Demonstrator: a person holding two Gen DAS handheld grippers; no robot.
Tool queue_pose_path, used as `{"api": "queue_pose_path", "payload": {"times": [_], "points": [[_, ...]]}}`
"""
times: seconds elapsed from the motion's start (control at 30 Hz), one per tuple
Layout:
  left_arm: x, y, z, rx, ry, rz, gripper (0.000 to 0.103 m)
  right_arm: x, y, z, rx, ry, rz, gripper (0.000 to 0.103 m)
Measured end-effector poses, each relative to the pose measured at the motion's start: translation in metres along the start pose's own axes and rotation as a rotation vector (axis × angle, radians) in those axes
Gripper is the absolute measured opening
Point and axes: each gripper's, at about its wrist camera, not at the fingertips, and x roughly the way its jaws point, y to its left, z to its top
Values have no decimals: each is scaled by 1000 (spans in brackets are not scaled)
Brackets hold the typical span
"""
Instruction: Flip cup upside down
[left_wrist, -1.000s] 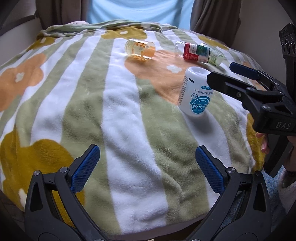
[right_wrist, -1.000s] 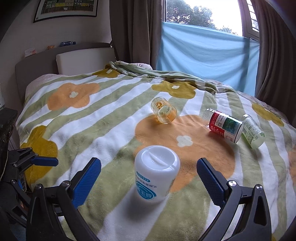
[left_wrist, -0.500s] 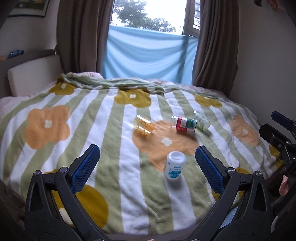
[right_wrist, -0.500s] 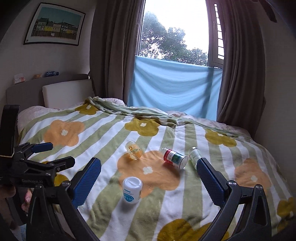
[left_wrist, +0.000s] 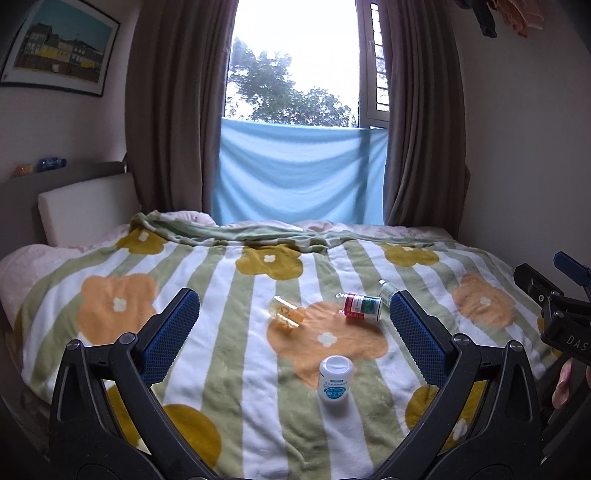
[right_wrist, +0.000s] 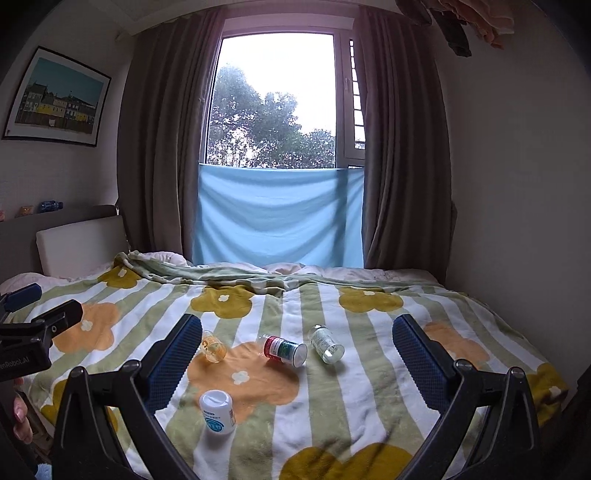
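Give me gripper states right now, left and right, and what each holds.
Left gripper: open, holding nothing, above the blanket.
Right gripper: open, holding nothing; the white cup stands free, upside down.

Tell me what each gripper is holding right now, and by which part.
Nothing is held. The left gripper and right gripper are both open and empty, above the blanket; the white cup stands alone, bottom up.
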Motion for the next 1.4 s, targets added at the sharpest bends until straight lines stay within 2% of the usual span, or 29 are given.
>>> {"api": "queue_pose_path", "payload": {"times": [0.37, 1.4], "points": [[-13, -2, 2, 1, -45, 28, 103, -3, -6, -4, 11, 1, -1, 103], [-14, -6, -1, 17, -31, 34, 103, -3, -9, -9, 23, 20, 14, 103]]}}
